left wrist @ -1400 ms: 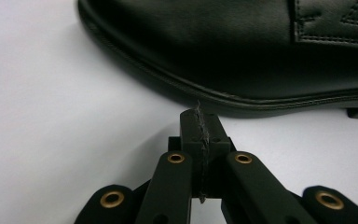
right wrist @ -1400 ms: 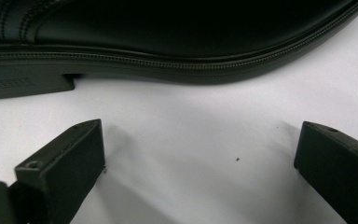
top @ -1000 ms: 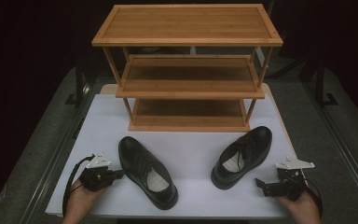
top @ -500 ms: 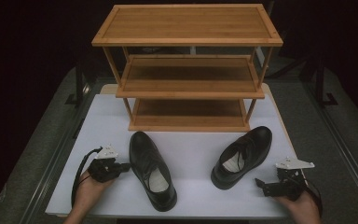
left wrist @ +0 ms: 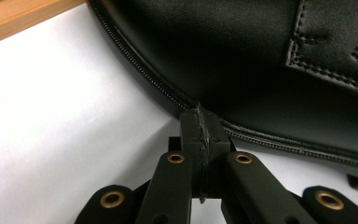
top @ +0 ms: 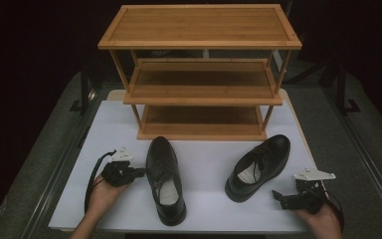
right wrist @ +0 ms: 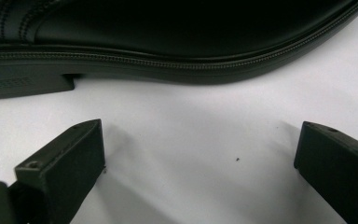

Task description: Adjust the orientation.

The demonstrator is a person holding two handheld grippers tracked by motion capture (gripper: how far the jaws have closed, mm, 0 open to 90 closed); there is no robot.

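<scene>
Two black leather shoes lie on the white table [top: 209, 164]. The left shoe [top: 165, 179] points toward the rack, heel near the front edge. My left gripper [top: 140, 172] is shut, empty, its tip pressed against that shoe's side; up close the closed jaws meet the shoe's welt [left wrist: 168, 95]. The right shoe [top: 257, 167] lies angled, toe to the back right. My right gripper [top: 277, 196] stands open just off its heel side, and the shoe's sole and heel [right wrist: 121, 60] run across the top of the right gripper view, with bare table between the jaws.
A three-tier wooden shoe rack [top: 200, 69] stands at the back of the table, all shelves bare; a corner of it [left wrist: 18, 18] appears in the left gripper view. Dark floor and metal rails flank the table on both sides.
The left shoe has swung from a diagonal to pointing straight at the rack, pushed by my left gripper, which moved right and forward. The right gripper and right shoe stayed put.
</scene>
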